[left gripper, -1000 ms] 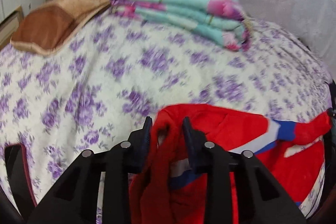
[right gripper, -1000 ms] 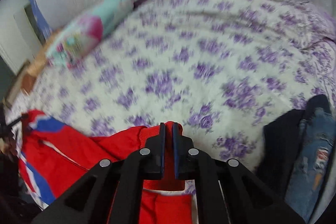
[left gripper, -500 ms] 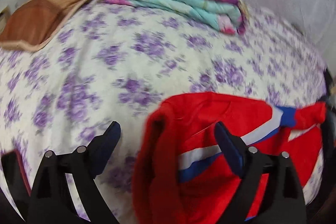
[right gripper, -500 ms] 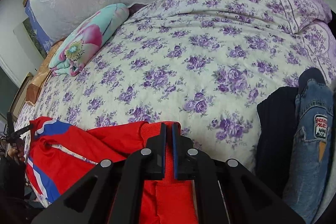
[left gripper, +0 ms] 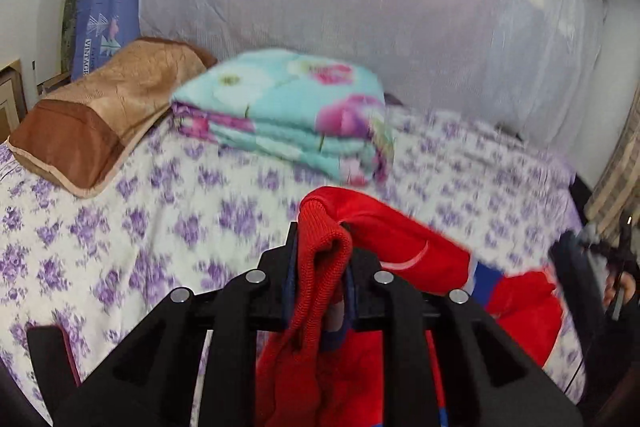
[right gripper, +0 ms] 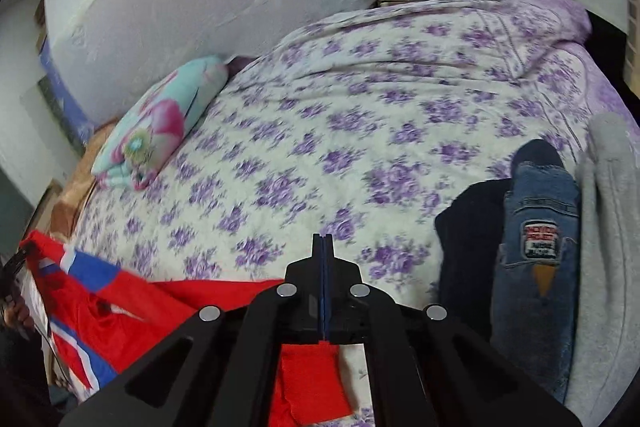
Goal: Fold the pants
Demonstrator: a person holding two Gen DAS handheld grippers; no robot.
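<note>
Red pants [left gripper: 404, 239] with blue and white stripes lie across the near edge of the flowered bed. My left gripper [left gripper: 320, 243] is closing, and its pads pinch a bunched red ribbed edge that hangs down between the fingers. In the right wrist view the pants [right gripper: 120, 307] stretch from the far left to under my right gripper [right gripper: 322, 241]. That gripper's fingers are pressed flat together and no cloth shows between the tips. A red flap [right gripper: 308, 379] shows beneath it; whether it is held lower down I cannot tell.
A folded teal floral blanket [left gripper: 288, 115] and a brown pillow [left gripper: 100, 115] lie at the back left of the bed [right gripper: 360, 131]. Jeans [right gripper: 536, 247], a dark garment [right gripper: 468, 227] and a grey garment [right gripper: 608, 227] are piled at the right. A white-covered headboard [left gripper: 360, 7] stands behind.
My left gripper opened wide, then shut on the red ribbed edge and rose with it. The red cloth seen between the right gripper's tips earlier no longer shows there.
</note>
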